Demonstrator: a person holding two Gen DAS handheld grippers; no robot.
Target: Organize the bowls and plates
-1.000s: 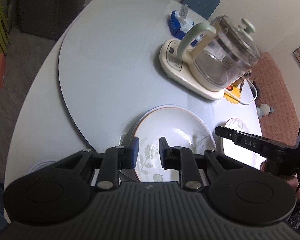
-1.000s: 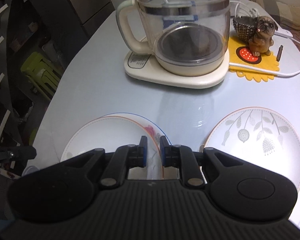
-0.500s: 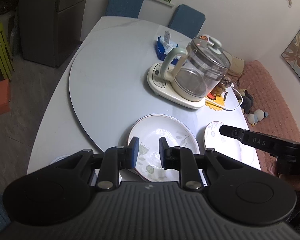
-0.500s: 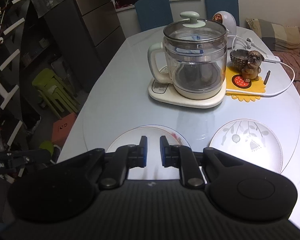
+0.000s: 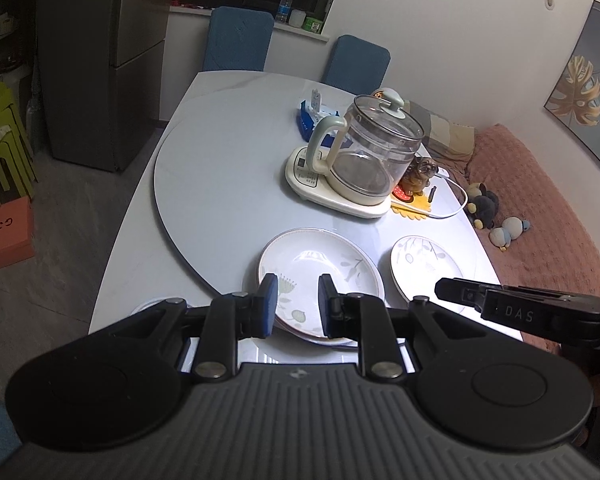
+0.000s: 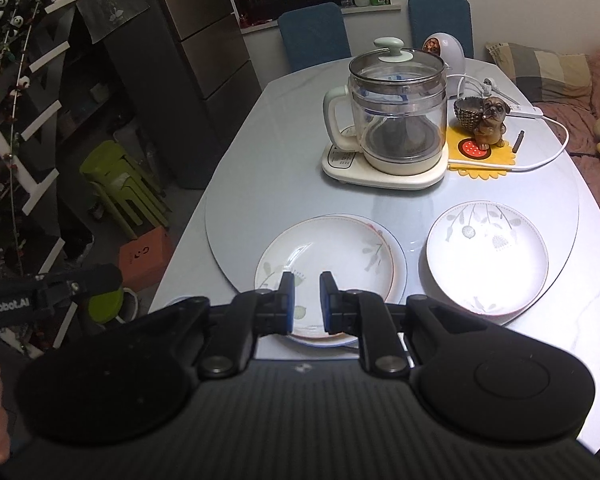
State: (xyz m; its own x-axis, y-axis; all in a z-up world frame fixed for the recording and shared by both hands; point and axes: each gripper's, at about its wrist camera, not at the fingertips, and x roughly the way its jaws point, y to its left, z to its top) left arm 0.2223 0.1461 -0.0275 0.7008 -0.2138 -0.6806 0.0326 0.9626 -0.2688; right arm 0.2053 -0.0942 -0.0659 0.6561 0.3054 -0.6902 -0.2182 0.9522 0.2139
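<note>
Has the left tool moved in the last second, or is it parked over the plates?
Yes. The left tool has pulled up and back from the table: the kettle now looks smaller and farther away, and the chairs have come into view.

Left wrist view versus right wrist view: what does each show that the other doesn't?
Only the left wrist view shows the gold-leaf wall picture and the blue box unobstructed. Only the right wrist view shows the white egg-shaped device and panda-hung ladder shelf. Both show the glass kettle, stacked plates, single leaf-pattern plate and dog figurine.
</note>
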